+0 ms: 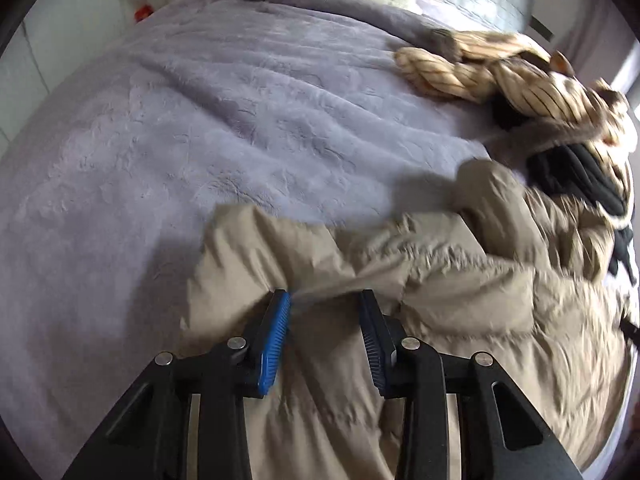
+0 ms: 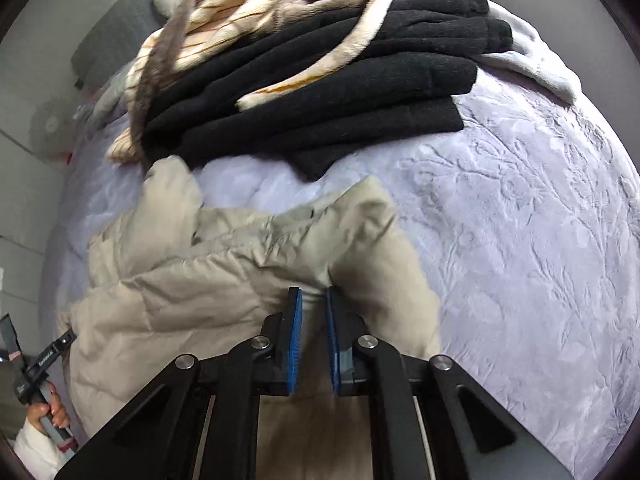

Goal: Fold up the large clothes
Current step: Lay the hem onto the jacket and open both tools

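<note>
Only rightward: hand (image 2: 50, 410) (on handle) beside jacket (image 2: 192, 292).

Beige padded jacket (image 1: 460, 300) smeared by motion blur, lower part cut off by frame edge, black clothes (image 2: 340, 92) partly covered by striped blanket (image 2: 248, 4)

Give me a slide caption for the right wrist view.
Right gripper pinches the beige puffer jacket on the bed.
</note>
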A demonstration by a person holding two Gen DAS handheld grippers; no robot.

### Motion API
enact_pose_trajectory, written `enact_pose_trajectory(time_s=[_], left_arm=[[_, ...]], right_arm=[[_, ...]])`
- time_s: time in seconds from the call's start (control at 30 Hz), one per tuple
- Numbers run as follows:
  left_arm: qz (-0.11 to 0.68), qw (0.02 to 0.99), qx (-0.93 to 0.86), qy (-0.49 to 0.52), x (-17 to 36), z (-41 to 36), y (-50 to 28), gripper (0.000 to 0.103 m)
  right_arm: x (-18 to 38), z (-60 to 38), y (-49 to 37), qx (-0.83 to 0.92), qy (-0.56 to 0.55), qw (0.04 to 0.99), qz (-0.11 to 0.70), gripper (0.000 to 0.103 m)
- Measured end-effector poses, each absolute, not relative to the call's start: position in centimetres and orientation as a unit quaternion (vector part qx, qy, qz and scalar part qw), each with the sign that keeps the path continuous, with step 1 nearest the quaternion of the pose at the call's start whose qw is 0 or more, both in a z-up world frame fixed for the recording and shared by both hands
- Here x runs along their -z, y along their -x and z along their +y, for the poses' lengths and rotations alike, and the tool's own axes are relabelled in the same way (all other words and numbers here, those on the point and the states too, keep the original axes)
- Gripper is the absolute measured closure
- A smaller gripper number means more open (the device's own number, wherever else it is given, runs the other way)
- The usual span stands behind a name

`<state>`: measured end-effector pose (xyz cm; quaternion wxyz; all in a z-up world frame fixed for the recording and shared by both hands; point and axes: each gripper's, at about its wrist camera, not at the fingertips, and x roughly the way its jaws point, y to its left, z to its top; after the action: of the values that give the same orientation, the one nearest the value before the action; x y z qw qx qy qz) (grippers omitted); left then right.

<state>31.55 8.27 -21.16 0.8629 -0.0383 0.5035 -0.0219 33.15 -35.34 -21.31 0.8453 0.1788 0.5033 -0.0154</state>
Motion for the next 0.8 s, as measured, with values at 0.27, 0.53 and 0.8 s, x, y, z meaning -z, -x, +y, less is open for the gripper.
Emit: enact_pose_trajectory(time_s=[0.27,0.53,0.8], left_arm=[[0.497,0.868,0.004,0.016,24.8,6.9,-35.3,0.063],[0.504,0.863,-0.008,0.023,25.0,7.2,-36.5,0.063],[0.481,0.877,-0.002,0.012,19.4,9.6,-31.7,0.057]], right_arm=[[26.2,-37.1,-36.4,0.045,-0.206,0.831,0.514,0.094],[26.1,-37.0,-37.8,0.064,-0.188,0.833,0.516,0.098],[20.9,-36.1,-34.1,0.034,-0.177,0.851,0.494,0.093]])
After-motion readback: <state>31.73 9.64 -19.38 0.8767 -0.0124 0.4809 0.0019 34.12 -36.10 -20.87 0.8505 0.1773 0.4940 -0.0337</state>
